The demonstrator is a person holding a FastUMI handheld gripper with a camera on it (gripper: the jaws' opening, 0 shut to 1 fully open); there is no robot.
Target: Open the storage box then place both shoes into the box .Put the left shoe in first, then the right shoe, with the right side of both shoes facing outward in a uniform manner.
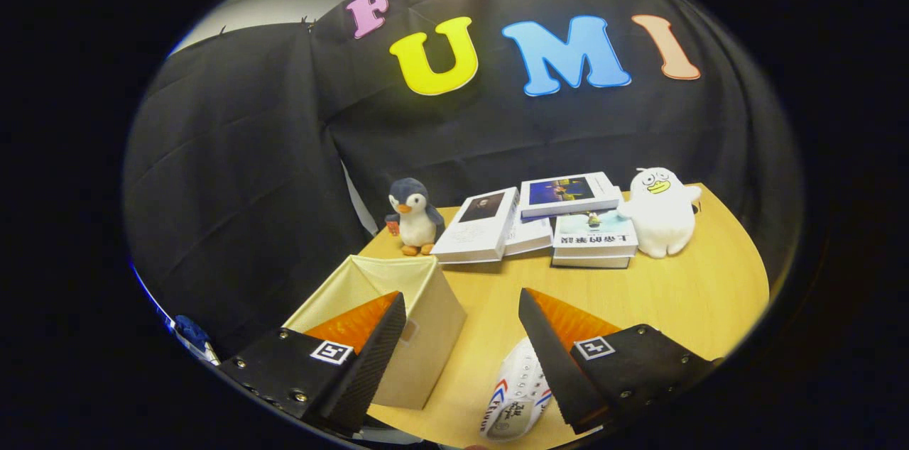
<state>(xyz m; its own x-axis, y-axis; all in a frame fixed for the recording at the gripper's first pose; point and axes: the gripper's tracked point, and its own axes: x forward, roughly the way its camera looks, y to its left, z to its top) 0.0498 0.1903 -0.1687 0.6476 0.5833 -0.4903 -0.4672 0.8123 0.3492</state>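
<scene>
Cream fabric forms the storage box point(398, 326), a soft cube standing on the near left part of a light wooden surface point(682, 294). Its top is open, showing a pale lining inside, and its nearest corner points toward the camera. A small square tag sits on its right wall.

The hand-held gripper point(461, 308) hovers above the near edge of the surface with its two fingers spread wide apart, holding nothing. The left finger lies over the near side of the box; the right finger lies over the surface to the right of the box.

A white shoe point(517, 393) lies on the surface between the fingers, at the near edge, just to the right of the box and partly hidden under the right finger. It is white with red and blue stripes on its side and a textured upper; which end faces the camera cannot be told.

Farther back, a small penguin toy point(414, 216) with a dark grey head and back, white belly and orange beak stands behind the box. To its right lies a loose group of books point(540, 219), some stacked. At the far right of the books a white duck toy point(662, 209) with a yellow beak stands upright, touching the stack.
</scene>
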